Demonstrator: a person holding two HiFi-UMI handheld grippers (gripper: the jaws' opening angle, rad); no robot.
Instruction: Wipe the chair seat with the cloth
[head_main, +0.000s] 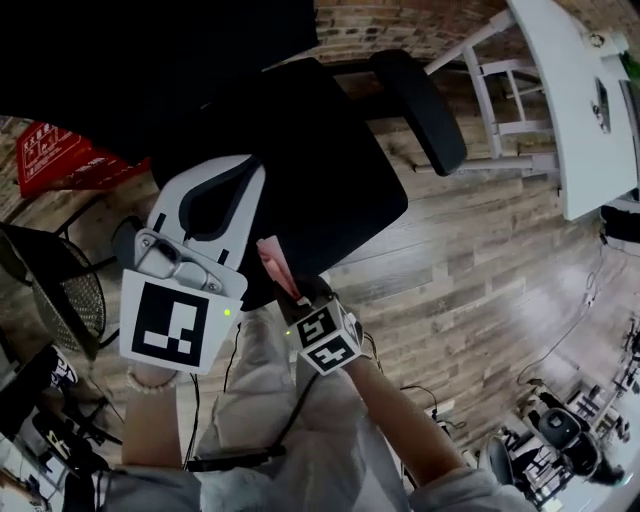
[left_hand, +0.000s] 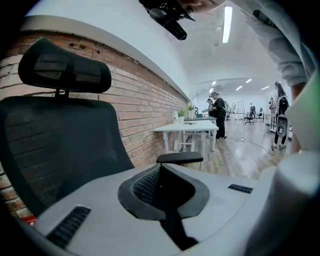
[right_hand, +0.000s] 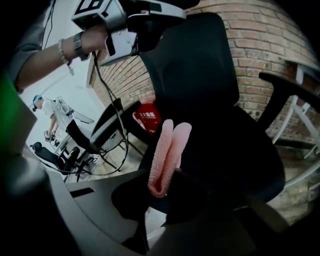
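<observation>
Gripping folded pink knit cloth (right_hand: 167, 155), right gripper (right_hand: 170, 195) had jaws clamped on its lower end. Cloth stood upright over front edge of black office-chair seat (head_main: 300, 180), contact unclear. Left gripper (left_hand: 162, 192) closed, empty, raised alongside. Wiping judged not started; whole seat left.

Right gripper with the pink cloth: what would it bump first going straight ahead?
Probably the black chair seat, and the pink cloth it holds would touch first; depth is unclear.
</observation>
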